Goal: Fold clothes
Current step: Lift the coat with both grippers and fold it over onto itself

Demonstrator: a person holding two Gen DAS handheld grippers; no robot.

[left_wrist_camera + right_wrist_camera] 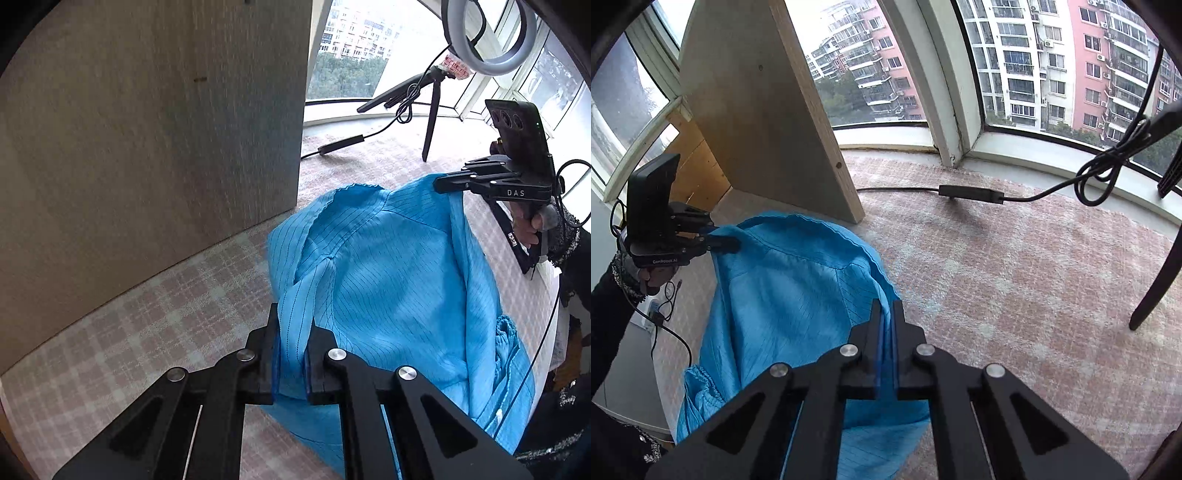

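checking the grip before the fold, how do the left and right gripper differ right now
Left gripper pinches a thick bunch of the blue garment; right gripper pinches a thinner edge. The left grips nearer the wooden panel, the right nearer the tripod. Both are shut on the garment.

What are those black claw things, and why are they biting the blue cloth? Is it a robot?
No robot here. A person holds a squeeze tool in each hand, and each tool has two black fingers and a small camera looking along them. So one picture comes from the left gripper and the other from the right gripper. Each picture also shows the other tool across from it, with the hand that holds it. Both tools are shut on the top of a blue garment, one at each side, so it hangs between them over a pink checked cloth. A wooden board, a black cable and a ring light stand near the window.
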